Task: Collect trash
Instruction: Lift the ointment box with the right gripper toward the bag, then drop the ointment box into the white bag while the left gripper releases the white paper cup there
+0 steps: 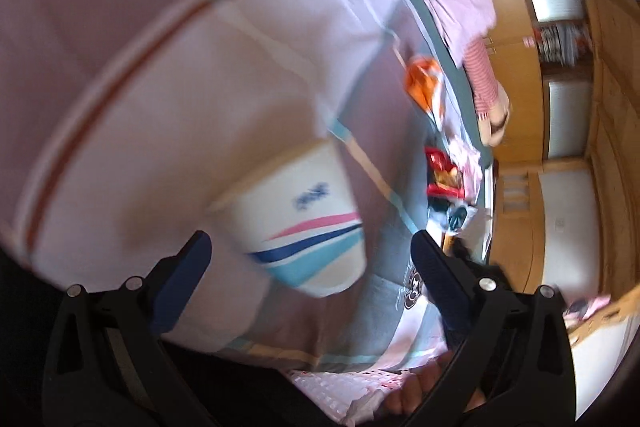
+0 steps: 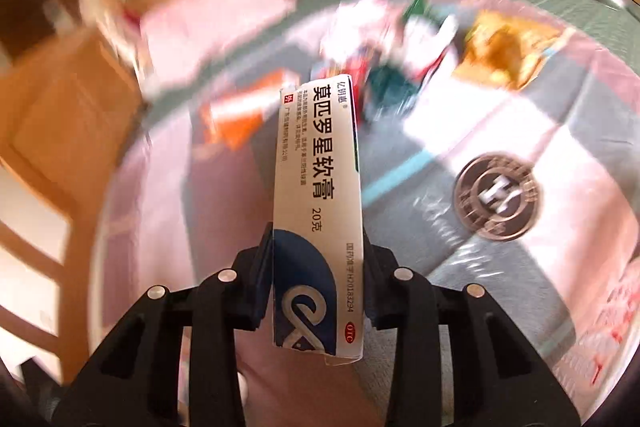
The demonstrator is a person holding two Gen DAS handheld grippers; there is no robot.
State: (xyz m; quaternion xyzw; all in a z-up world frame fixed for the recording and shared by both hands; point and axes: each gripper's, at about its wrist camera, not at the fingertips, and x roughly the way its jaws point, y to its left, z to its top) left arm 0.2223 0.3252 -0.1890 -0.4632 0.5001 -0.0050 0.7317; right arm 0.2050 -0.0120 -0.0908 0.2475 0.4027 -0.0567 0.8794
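A white-and-blue ointment box [image 2: 318,211] stands lengthwise, above the bedsheet [image 2: 520,155]; a striped paper cup [image 1: 304,223] lies tilted on that sheet.

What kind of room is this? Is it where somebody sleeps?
Probably a bedroom. A big striped bedsheet covers a bed, wooden cupboards line the wall, and clothes and wrappers lie piled on the sheet.

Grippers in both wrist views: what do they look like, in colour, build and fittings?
Both match. The left gripper has a black plastic frame with cut-out struts and round silver pins at the joints; its fingers carry dark blue pads. The right gripper shows the same black linkage, silver pins and dark blue pads on its fingers. No cables or markings are visible. No sleeve can be made out in either view.
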